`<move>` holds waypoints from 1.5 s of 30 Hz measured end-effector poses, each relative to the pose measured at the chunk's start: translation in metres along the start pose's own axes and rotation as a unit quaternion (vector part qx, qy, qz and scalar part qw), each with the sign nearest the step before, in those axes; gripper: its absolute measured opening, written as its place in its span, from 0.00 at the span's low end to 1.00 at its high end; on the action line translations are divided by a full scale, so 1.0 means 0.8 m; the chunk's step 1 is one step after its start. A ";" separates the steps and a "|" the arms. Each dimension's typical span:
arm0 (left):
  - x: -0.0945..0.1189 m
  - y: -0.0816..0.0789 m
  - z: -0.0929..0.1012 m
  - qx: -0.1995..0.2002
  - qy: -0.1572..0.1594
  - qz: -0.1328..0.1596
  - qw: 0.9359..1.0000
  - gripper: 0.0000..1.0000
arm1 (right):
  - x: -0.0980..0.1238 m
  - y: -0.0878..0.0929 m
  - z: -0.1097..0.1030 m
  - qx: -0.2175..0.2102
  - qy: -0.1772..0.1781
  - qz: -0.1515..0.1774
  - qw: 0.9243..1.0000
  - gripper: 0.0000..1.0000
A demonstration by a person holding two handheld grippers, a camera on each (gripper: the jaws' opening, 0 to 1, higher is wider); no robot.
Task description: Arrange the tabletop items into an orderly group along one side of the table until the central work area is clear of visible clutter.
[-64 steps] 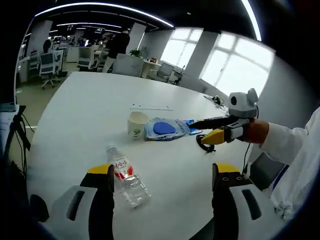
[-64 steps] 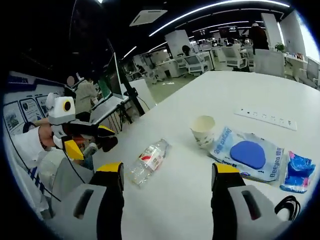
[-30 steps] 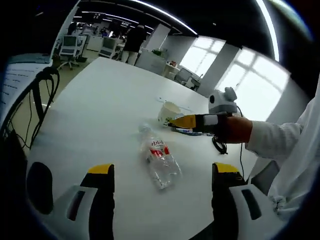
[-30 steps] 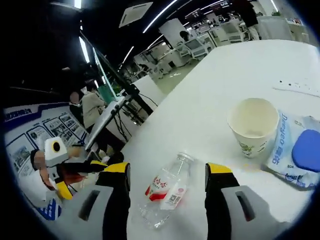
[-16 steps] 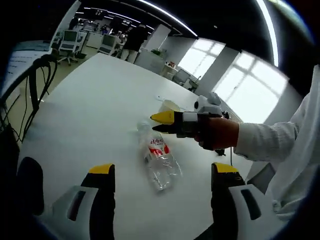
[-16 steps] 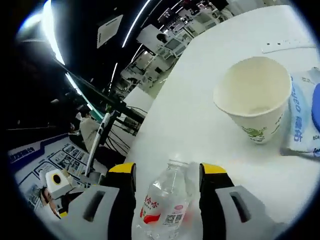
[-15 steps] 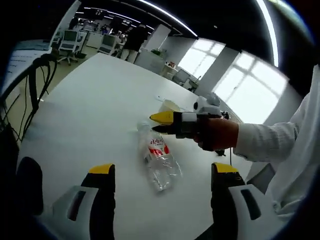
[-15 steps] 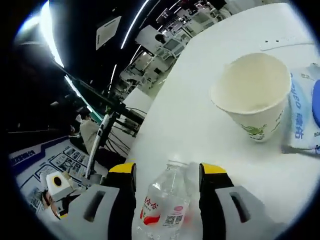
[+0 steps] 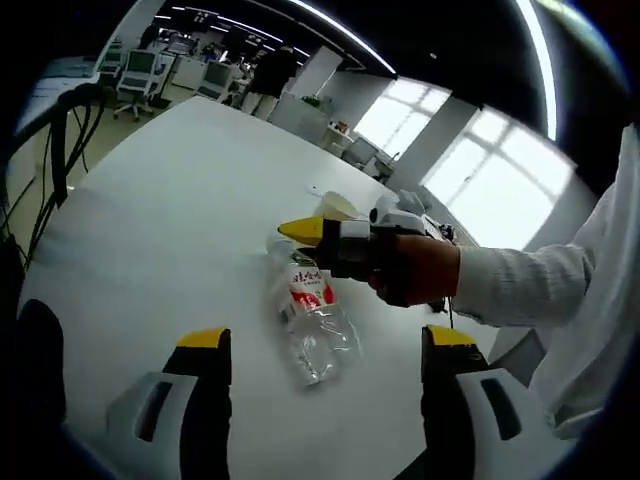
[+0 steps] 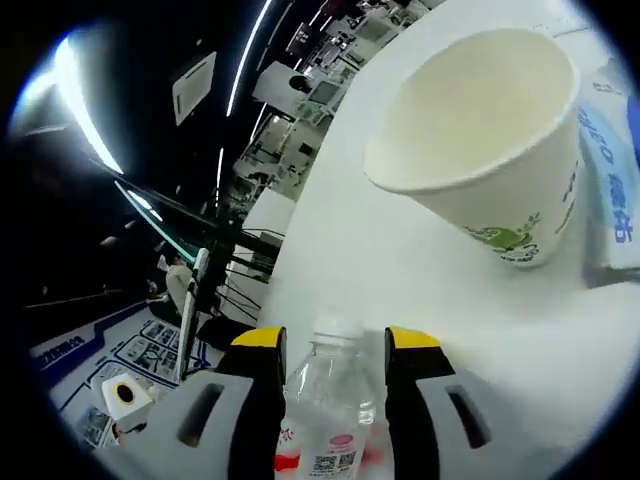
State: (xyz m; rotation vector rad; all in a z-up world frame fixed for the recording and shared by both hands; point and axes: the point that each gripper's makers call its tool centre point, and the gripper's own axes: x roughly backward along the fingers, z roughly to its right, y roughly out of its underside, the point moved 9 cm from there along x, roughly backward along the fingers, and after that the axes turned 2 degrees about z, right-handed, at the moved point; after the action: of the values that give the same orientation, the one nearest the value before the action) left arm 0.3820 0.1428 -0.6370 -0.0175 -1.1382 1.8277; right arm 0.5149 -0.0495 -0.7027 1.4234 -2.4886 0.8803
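The water bottle (image 9: 308,318) lies on its side on the white worktop (image 9: 170,190), just beside the paper cup (image 10: 480,140). The right tool (image 10: 335,365) straddles its neck, jaws closing but grip unconfirmed. The left tool (image 9: 315,400) hovers open nearby. Next: pinch, lift, carry it sideward.

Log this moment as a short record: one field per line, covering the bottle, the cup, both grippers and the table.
bottle: clear plastic water bottle with a red label, lying on its side
cup: paper cup, upright, beyond the bottle's cap end, apart from it
right gripper: fingers straddle the bottle's neck, close to it; contact cannot be told
left gripper: open, held back from the bottle, holding nothing
table: white tabletop
packet: blue and white packet beside the cup
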 end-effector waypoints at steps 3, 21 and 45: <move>-0.001 0.001 -0.002 0.003 0.000 0.001 1.000 0.79 | -0.003 0.001 0.001 -0.008 -0.005 0.002 1.000 0.34; -0.010 0.005 -0.008 0.008 0.003 -0.002 1.000 0.77 | -0.001 0.010 -0.007 -0.008 -0.016 0.011 1.000 0.20; -0.074 0.000 -0.007 -0.024 0.128 -0.046 0.990 0.68 | 0.049 0.000 -0.074 0.171 -0.080 0.019 0.982 0.19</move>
State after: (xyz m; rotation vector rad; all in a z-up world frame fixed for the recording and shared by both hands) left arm 0.4171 0.1048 -0.6655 -0.2183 -0.9842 1.6613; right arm 0.4839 -0.0455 -0.6387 1.6087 -2.5793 1.3018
